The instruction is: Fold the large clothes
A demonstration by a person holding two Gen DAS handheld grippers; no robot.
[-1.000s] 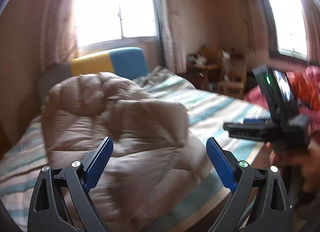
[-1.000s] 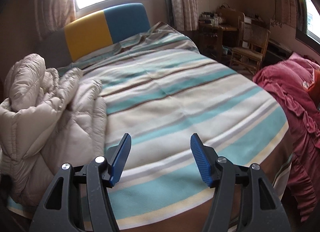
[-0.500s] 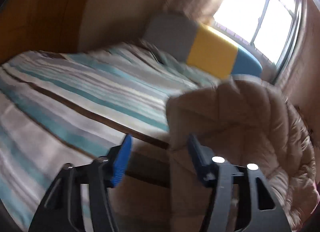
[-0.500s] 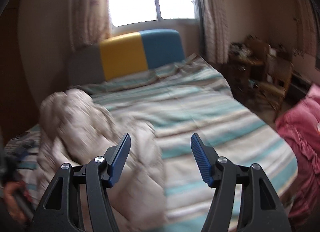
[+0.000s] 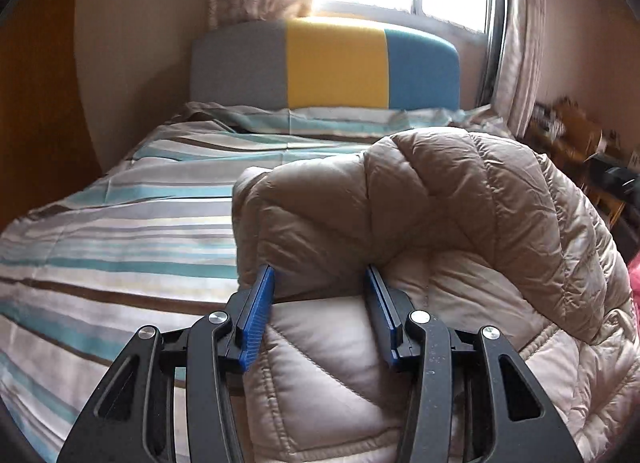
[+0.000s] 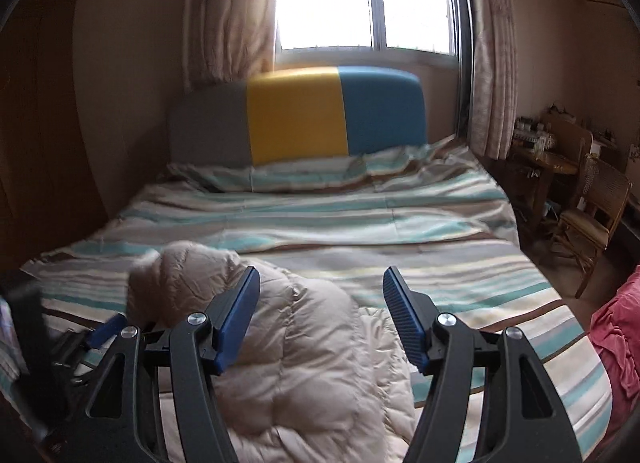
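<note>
Puffer jacket bunched at the foot of the bed.
Left gripper clamps a jacket fold; right gripper hangs spread and empty above the jacket.

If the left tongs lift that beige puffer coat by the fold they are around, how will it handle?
The puffer coat will probably sag: it already slumps in soft quilted folds on the striped bed. It looks puffy, so likely light for its bulk. Its sheeny shell may slip between the left tongs, whose pads bracket a thick fold; whether they are pinching it is unclear.
</note>
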